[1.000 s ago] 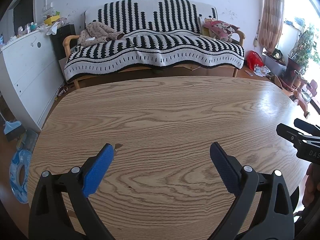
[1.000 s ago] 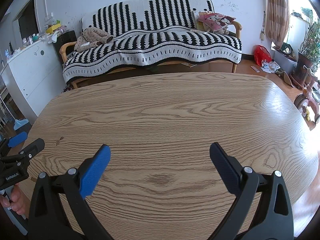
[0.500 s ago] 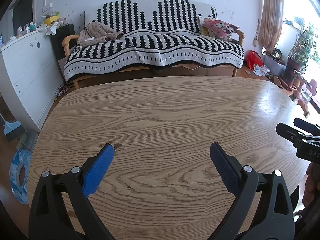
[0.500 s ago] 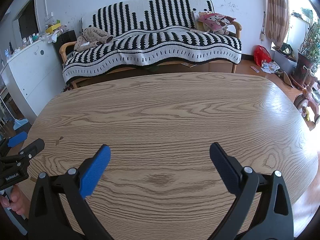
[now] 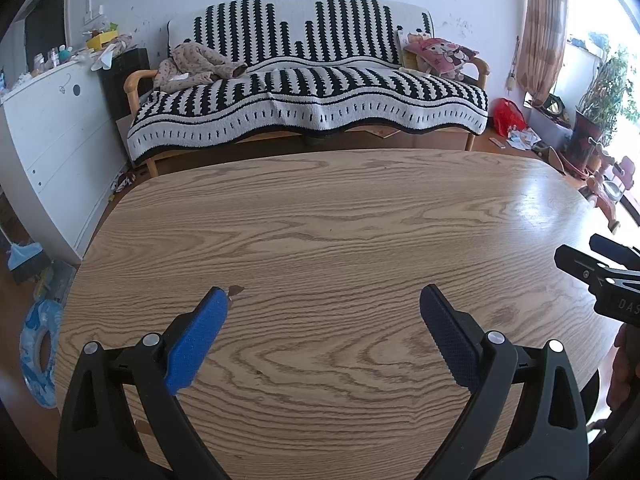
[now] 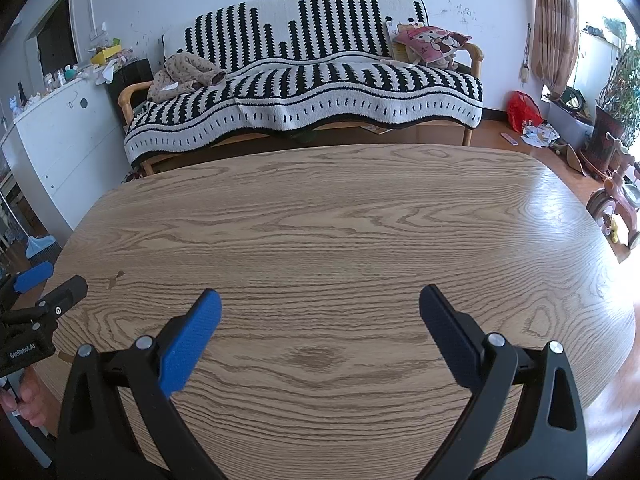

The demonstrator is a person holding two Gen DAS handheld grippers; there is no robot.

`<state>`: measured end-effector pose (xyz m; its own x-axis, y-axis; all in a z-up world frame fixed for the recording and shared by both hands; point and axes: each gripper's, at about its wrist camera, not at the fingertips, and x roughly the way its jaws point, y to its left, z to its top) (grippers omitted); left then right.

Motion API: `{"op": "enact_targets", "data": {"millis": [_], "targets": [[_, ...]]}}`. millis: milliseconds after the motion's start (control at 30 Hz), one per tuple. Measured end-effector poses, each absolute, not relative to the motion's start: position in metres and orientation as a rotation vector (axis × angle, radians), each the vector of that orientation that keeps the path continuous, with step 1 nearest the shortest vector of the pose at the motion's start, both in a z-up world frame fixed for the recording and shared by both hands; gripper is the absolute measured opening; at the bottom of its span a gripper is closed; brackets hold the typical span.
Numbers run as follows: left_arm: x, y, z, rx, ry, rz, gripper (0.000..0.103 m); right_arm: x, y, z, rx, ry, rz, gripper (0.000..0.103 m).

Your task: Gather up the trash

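Blue pads [image 5: 196,344] on the black left gripper [image 5: 324,300], tan wood-grain table [image 5: 340,216] beneath it, black-and-white striped throw [image 5: 312,96] on the sofa ahead, pink cushion [image 5: 440,54] ahead right, white cabinet [image 5: 52,128] far left, red bag [image 6: 524,111] ahead right of the black right gripper [image 6: 320,300]

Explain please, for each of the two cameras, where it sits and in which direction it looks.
Left wrist view: sits on the left gripper, open, looking forward over the wooden table to the striped sofa; the right gripper shows at the right edge.
Right wrist view: sits on the right gripper, open, facing the same way; the left gripper and a hand show at the left edge.
Shared: table, sofa, white cabinet, a small dark mark on the tabletop.
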<state>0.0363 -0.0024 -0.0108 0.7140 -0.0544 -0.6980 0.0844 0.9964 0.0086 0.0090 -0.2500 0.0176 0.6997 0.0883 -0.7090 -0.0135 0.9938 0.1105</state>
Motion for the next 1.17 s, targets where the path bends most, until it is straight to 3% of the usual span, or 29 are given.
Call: {"op": "enact_targets", "data": {"millis": [1167], "targets": [[0.056, 0.002, -0.017, 0.089, 0.791, -0.095, 0.094, -0.002, -0.286, 0.004, 0.079, 0.814, 0.03, 0.096]]}}
